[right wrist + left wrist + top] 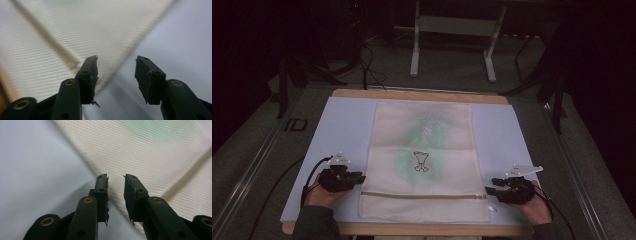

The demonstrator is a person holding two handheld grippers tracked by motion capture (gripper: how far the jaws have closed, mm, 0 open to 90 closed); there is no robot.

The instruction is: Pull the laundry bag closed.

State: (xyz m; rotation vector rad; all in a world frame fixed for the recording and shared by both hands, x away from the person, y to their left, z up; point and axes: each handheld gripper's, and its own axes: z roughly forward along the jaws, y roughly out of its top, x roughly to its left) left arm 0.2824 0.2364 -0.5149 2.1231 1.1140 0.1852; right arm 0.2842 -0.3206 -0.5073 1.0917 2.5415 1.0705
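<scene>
Your left gripper (358, 178) and right gripper (490, 190) both have their fingers apart, holding nothing, one at each side edge of the mesh bag (422, 160) lying flat on the tabletop (342, 125).

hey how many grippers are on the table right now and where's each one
2. The left gripper sits at the left edge of the mesh bag, near its zipper. The right gripper sits at the bag's right edge, by the zipper's end. Both are open.
</scene>
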